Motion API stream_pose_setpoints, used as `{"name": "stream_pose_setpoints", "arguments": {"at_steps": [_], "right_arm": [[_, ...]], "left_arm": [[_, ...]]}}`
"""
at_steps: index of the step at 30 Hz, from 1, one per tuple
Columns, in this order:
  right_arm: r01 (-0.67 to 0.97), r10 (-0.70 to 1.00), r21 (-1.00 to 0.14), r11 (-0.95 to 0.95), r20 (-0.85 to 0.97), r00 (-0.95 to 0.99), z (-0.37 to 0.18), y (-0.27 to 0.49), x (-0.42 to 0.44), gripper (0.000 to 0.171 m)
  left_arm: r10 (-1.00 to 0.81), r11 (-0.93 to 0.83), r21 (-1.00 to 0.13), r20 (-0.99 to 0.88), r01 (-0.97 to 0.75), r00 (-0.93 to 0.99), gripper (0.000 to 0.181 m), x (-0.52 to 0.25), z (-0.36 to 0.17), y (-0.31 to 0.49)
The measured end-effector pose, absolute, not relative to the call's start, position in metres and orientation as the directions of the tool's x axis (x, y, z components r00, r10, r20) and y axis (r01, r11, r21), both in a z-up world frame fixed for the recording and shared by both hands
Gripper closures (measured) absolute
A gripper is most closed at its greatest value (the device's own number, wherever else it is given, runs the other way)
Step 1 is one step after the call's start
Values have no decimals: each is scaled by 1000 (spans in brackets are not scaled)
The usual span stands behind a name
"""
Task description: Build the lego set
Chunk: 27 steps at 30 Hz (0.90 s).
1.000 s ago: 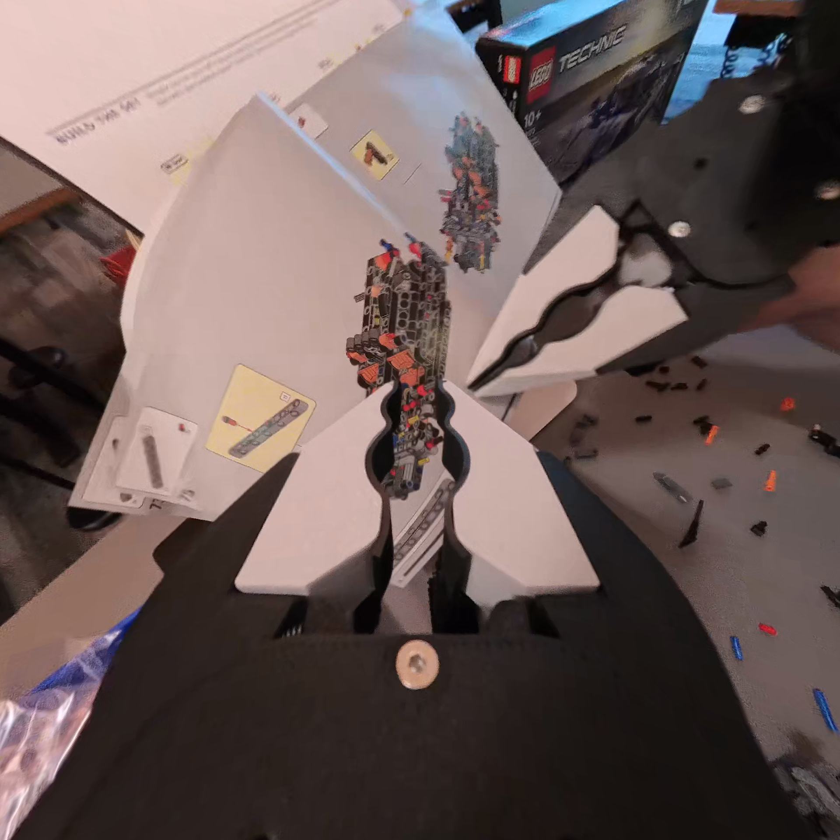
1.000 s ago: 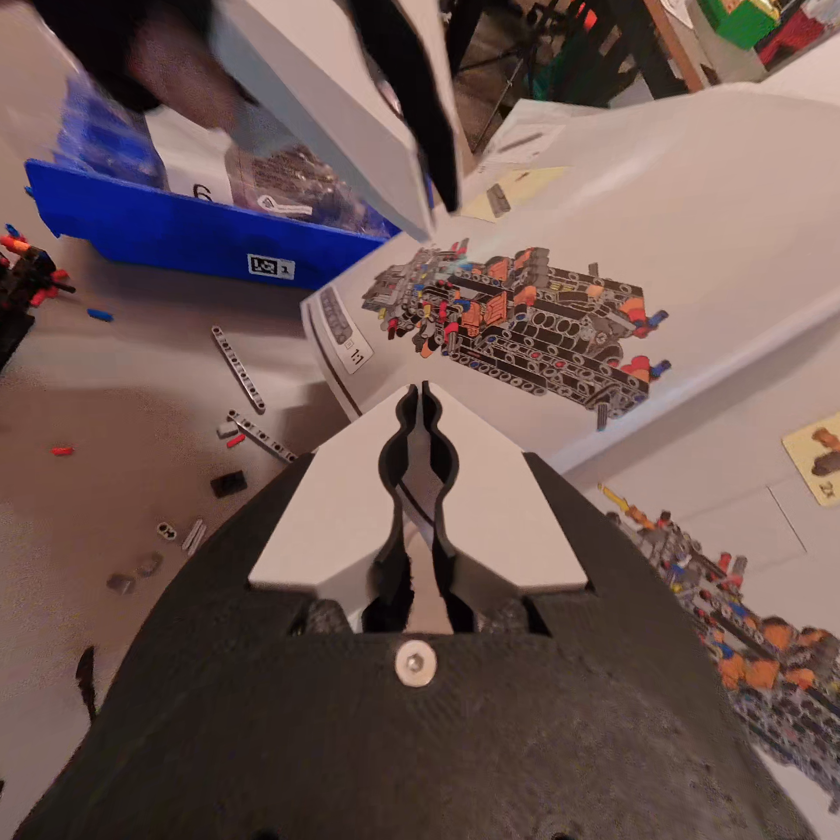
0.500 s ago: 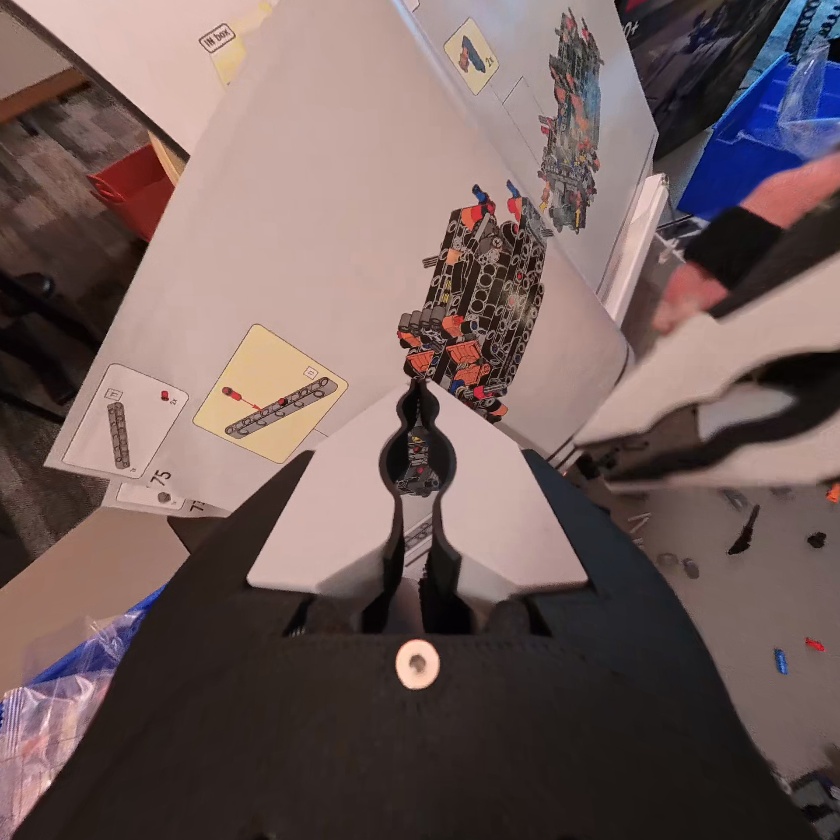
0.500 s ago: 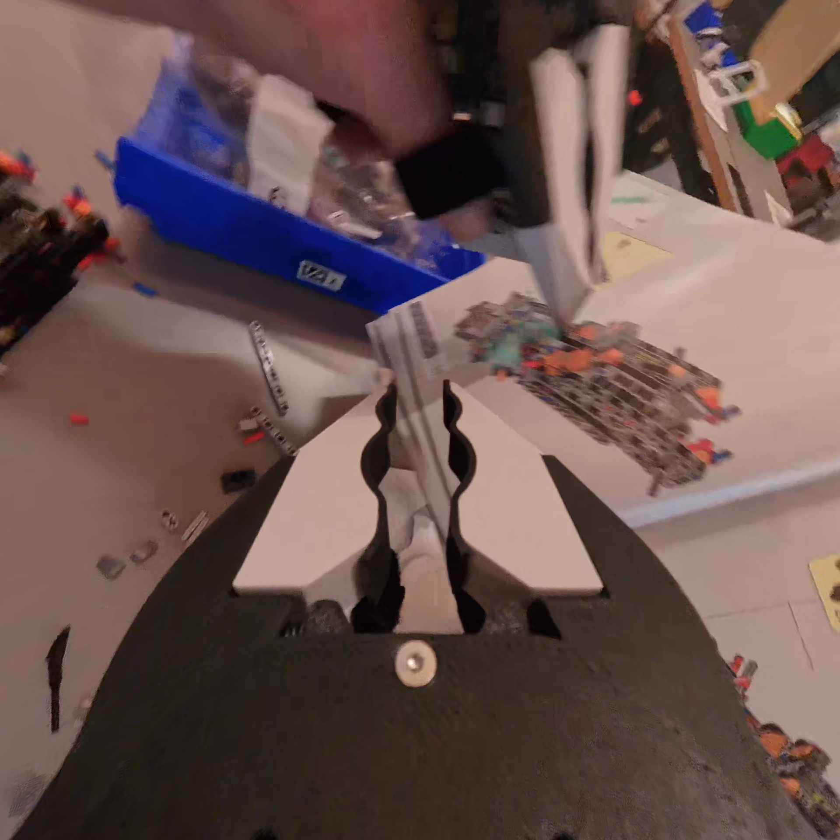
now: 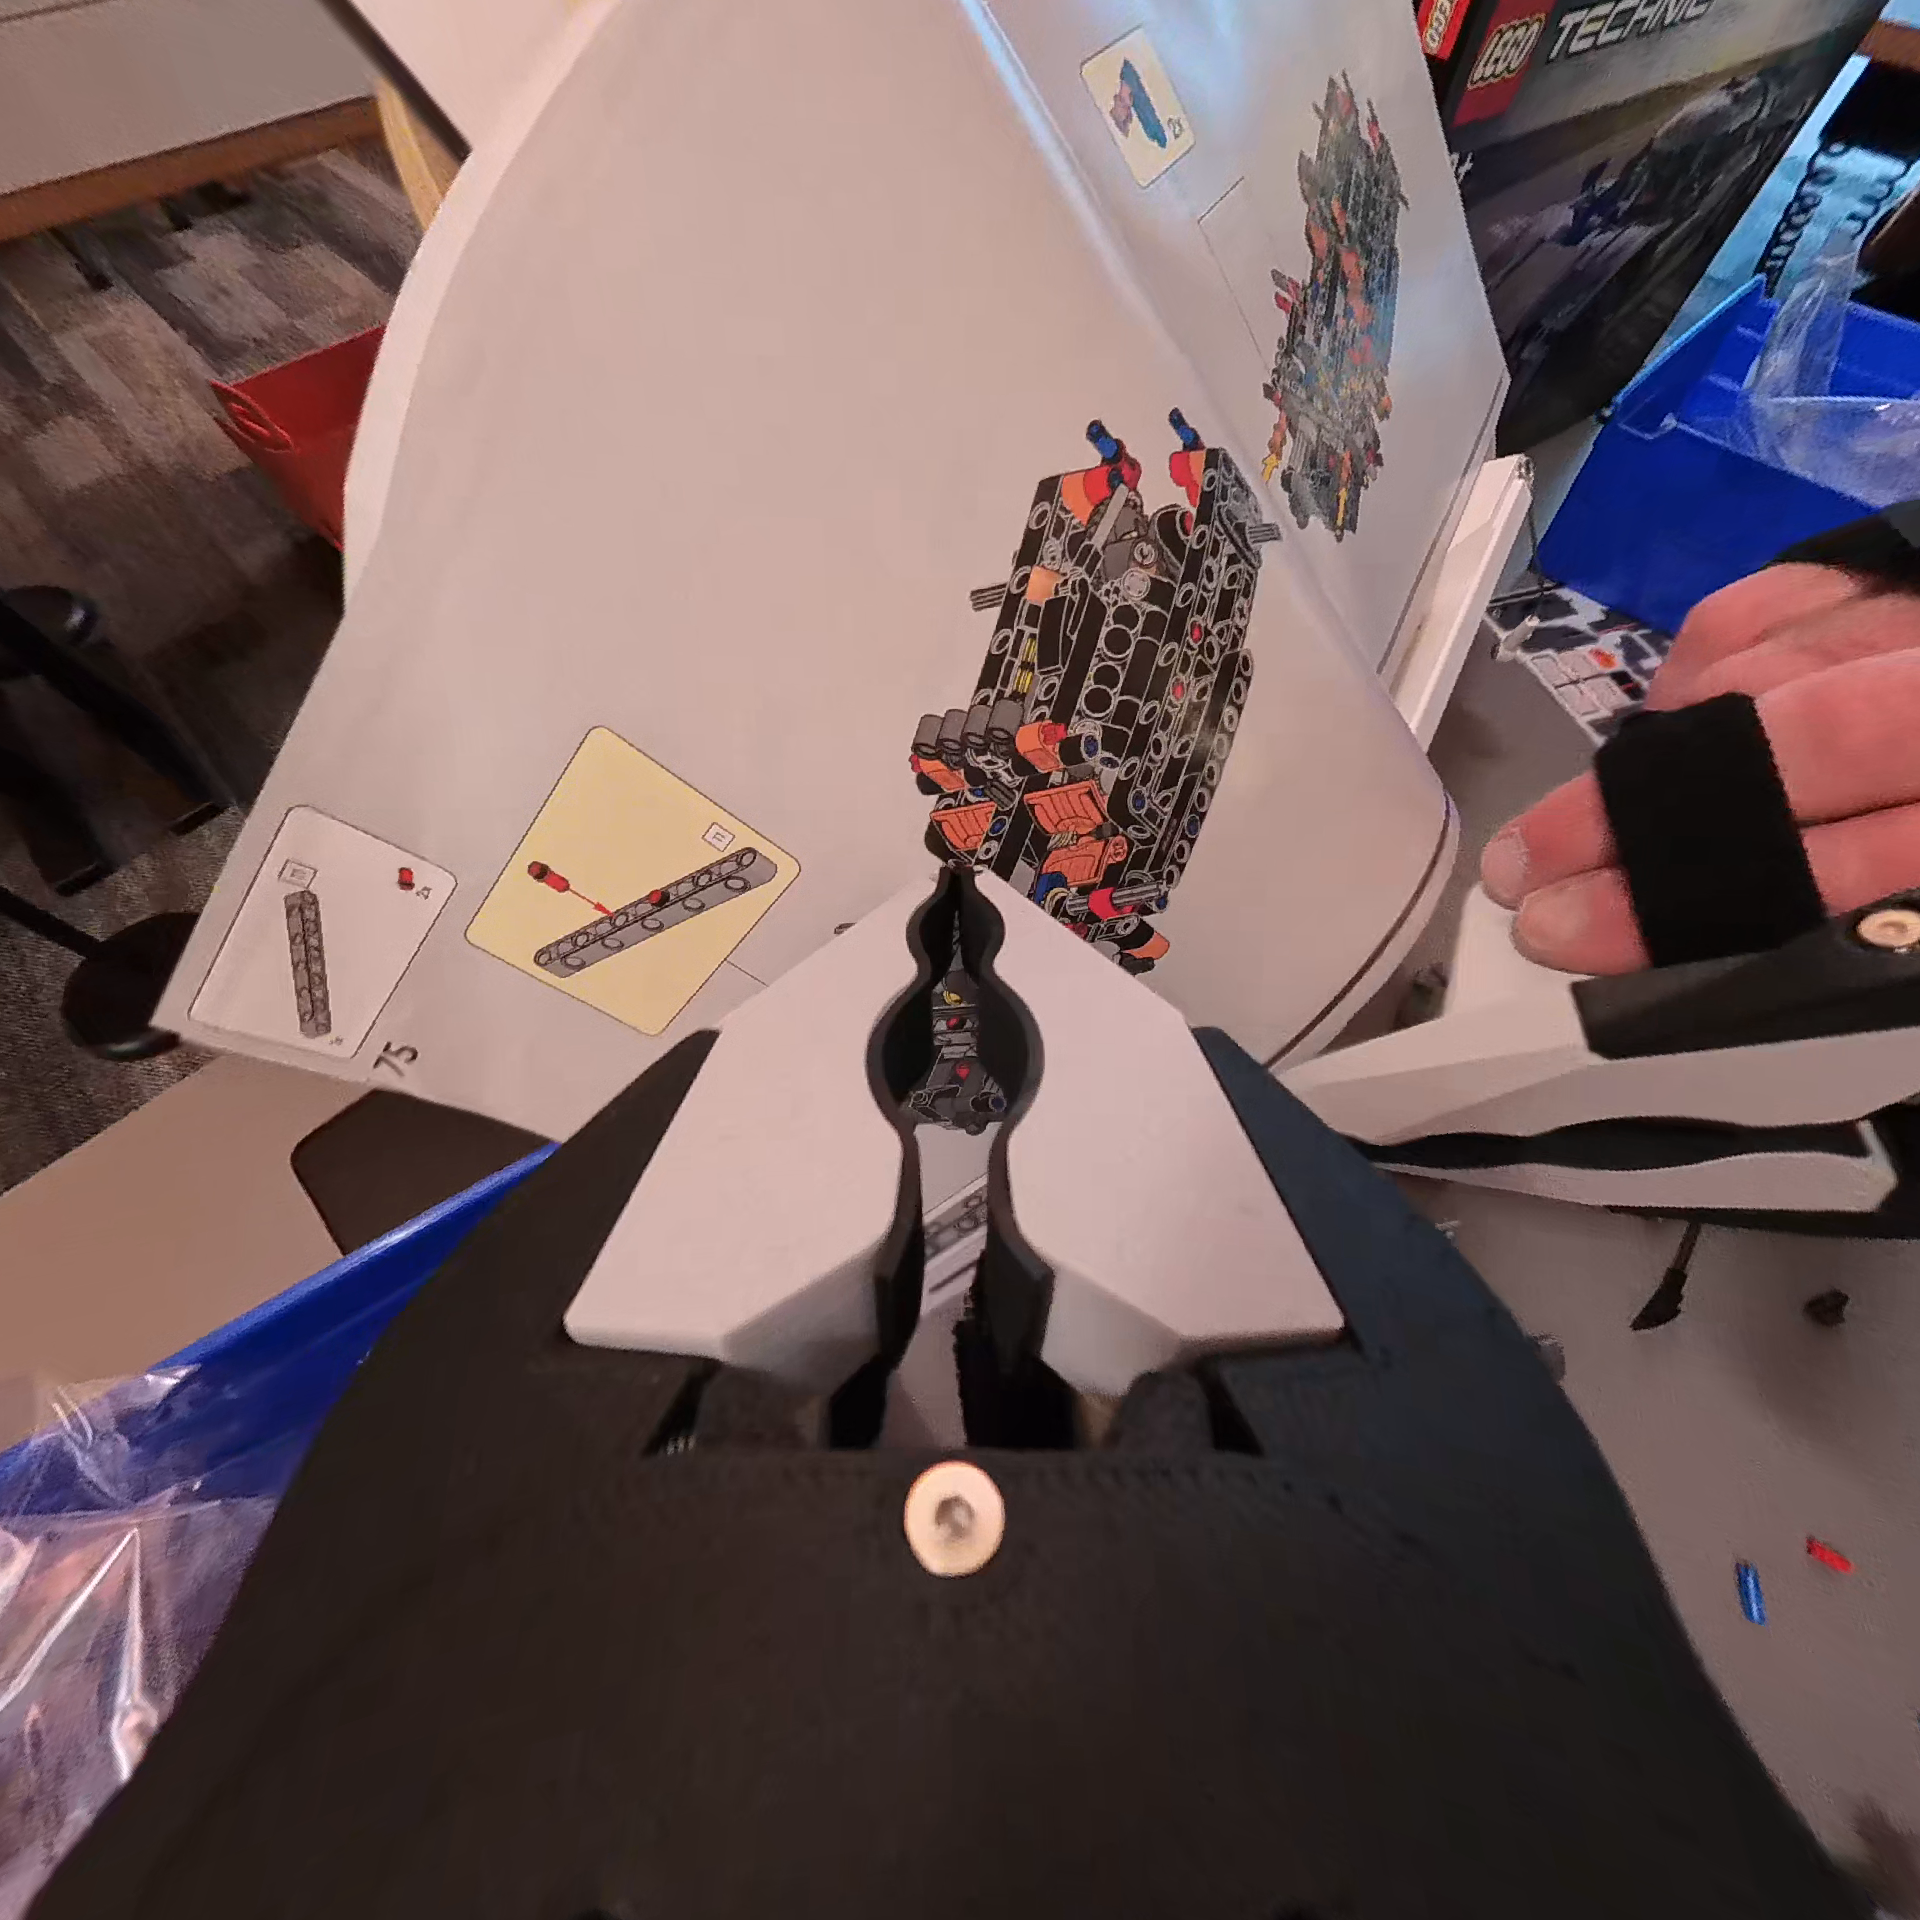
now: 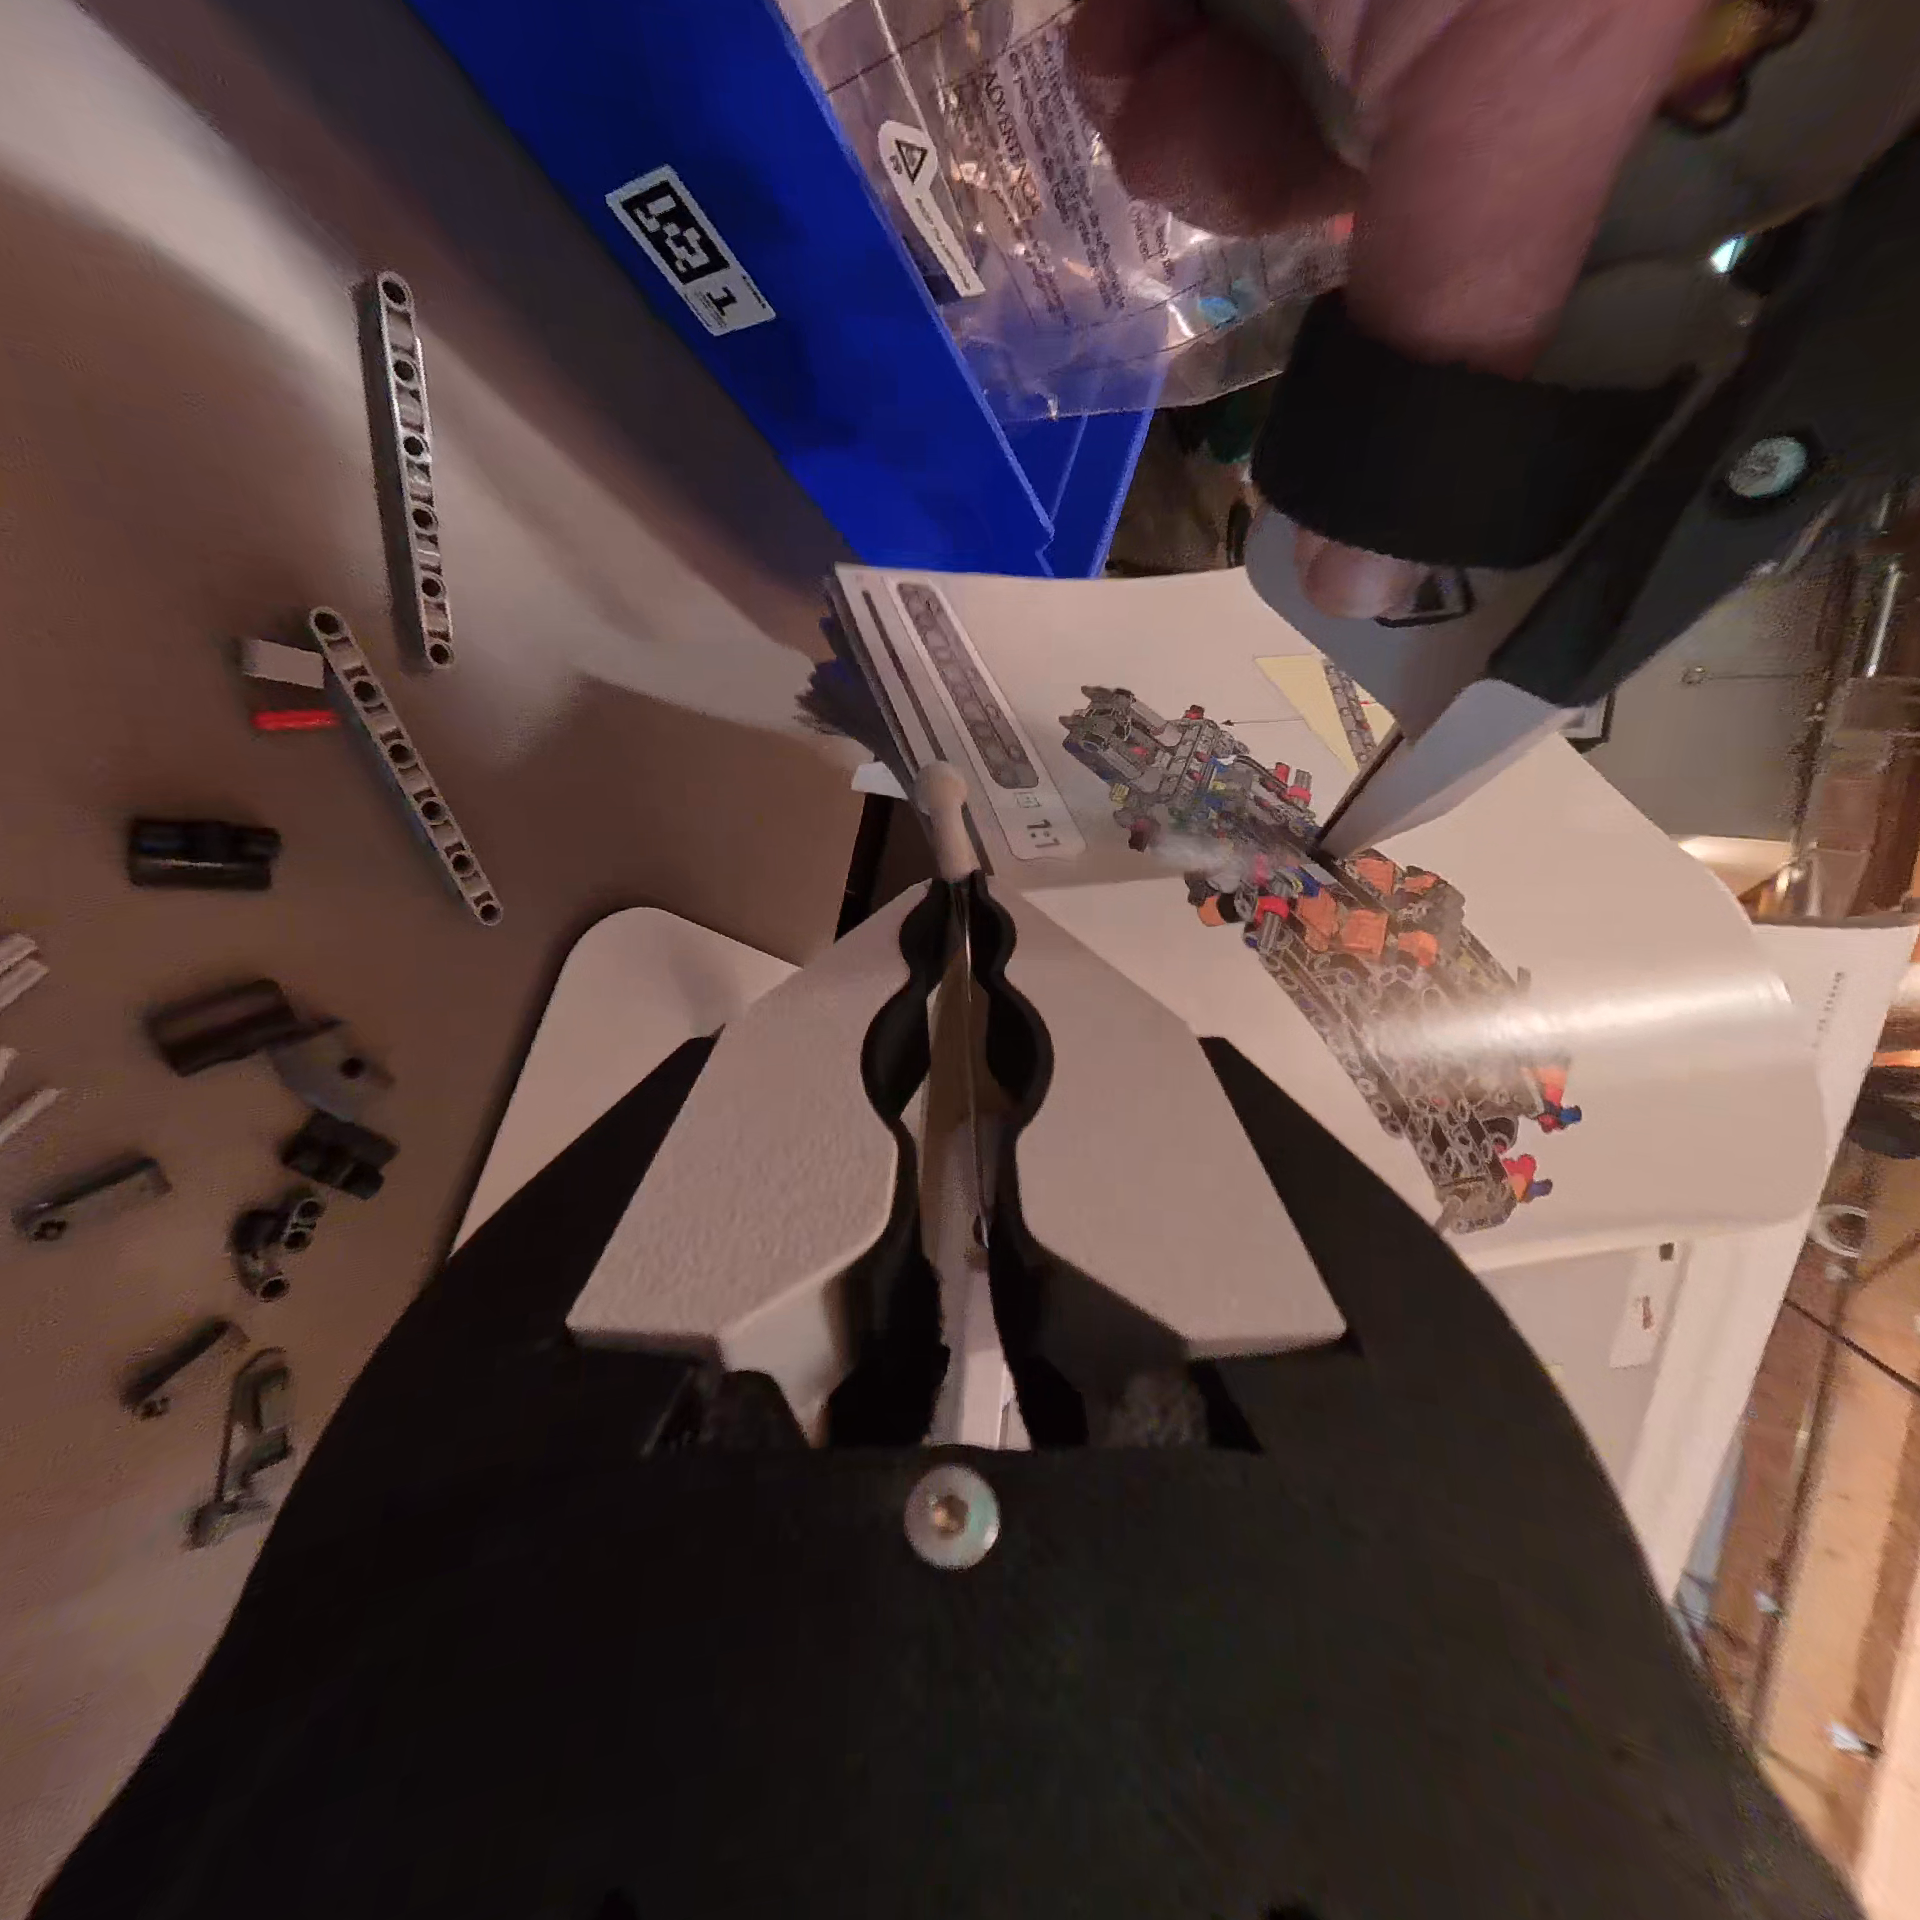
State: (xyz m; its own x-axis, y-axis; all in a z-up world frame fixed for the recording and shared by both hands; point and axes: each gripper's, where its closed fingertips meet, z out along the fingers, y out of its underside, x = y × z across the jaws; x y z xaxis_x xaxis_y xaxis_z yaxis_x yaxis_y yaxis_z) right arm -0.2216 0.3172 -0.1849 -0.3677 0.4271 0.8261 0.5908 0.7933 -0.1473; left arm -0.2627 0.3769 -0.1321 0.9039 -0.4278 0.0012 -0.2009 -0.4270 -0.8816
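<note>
Lying at the far left of the right wrist view, loose grey and black lego pieces (image 6: 265,1132) are scattered over the beige table (image 6: 156,416), with two long grey holed beams (image 6: 407,468) just above them. Next comes a blue bin (image 6: 852,395) holding clear plastic bags (image 6: 1049,239). The right gripper (image 6: 961,904) has its tips pressed together on the edge of a page of the instruction booklet (image 6: 1621,956), the paper running down between its two white fingers. To its right, the curled page shows a drawing of the black and orange model. The left gripper (image 6: 1340,831), held by a hand (image 6: 1299,135), touches that page with its tip.

From the left wrist view, the booklet page (image 5: 779,468) stands bowed and upright. The left gripper (image 5: 956,883) has its tips closed against the page's lower part; whether it actually pinches paper cannot be told. Farther right, a hand (image 5: 1766,748) holds the right gripper (image 5: 1320,1091), and the lego box (image 5: 1621,156) stands at the top behind another blue bin (image 5: 1714,468).
</note>
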Motion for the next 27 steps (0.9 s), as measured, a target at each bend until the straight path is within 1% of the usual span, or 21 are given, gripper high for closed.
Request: {"name": "stream_pose_setpoints", "arguments": {"at_steps": [2,7,12,13,14,17,18,22,27], "right_arm": [[586,453,-183,790,818,-355,-182,315,-219,171],[579,544,-325,748,799,-255,-168,312,-218,171],[611,646,-452,650,752,-131,-170,318,-223,171],[635,661,-464,618,743,-100,-173,321,-225,171],[674,664,-451,586,743,-80,-179,325,-226,171],[751,580,-350,559,813,-53,-182,333,-233,171],[767,573,-343,542,818,-39,-182,335,-236,171],[775,573,-363,517,819,1,-180,336,-238,170],[754,583,-408,515,811,41,-174,335,-233,161]], "left_arm": [[-429,-422,-887,13,-187,903,181,-263,-132,377],[-428,-407,-896,15,-178,904,181,-263,-132,378],[-419,-407,-898,22,-166,908,181,-265,-133,380],[-414,-410,-898,24,-163,910,181,-266,-133,381],[-412,-412,-897,25,-161,911,181,-267,-134,381],[-399,-441,-881,23,-170,917,181,-271,-141,382],[-393,-450,-876,18,-175,919,181,-271,-144,383],[-374,-436,-885,14,-162,927,181,-274,-143,380],[-377,-379,-917,33,-122,926,176,-268,-107,358]]}}
